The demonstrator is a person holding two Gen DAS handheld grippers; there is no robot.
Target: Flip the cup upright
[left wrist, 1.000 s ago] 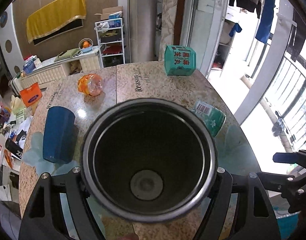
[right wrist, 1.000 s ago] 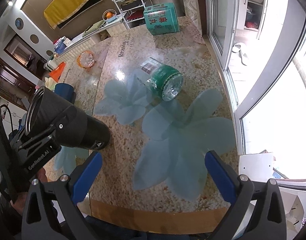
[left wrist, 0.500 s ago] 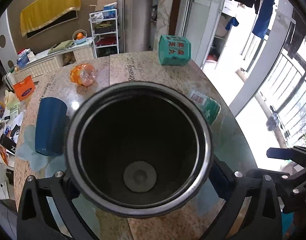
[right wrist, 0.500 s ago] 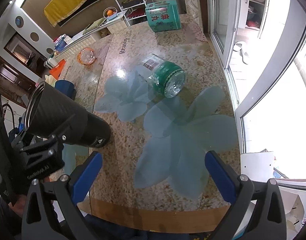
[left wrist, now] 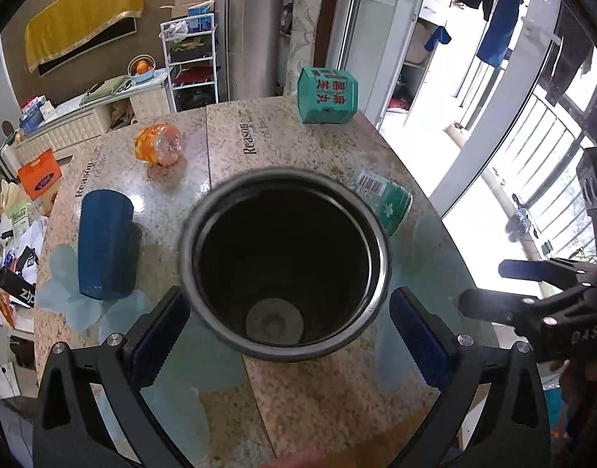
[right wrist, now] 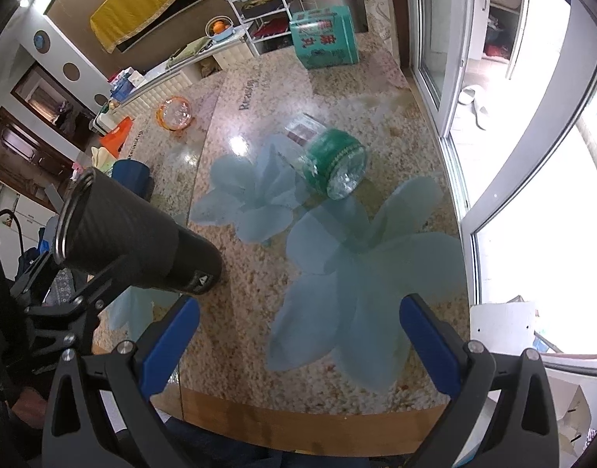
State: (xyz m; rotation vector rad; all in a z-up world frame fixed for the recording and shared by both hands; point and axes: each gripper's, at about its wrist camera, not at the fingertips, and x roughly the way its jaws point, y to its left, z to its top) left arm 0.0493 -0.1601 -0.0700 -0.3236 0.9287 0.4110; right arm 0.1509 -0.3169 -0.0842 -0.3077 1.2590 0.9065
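Black carbon-weave tumbler with a steel rim [right wrist: 135, 241] sits between the blue pads of the left gripper [left wrist: 285, 335], mouth pointed up toward that wrist camera. From the right wrist view its long axis is tilted: the base rests on or just above the speckled granite tabletop [right wrist: 259, 265] and the rim leans away to the left, well short of vertical. In the left view the pads look a shade apart from the wall, so I cannot tell whether the grip is closed or loosened. Right gripper [right wrist: 298, 335] hangs spread wide and empty, just beside the base, on its right. My read: the left one is better placed to swing the rim over the base. Blue plastic cup [left wrist: 105, 243] lies on its side nearby.
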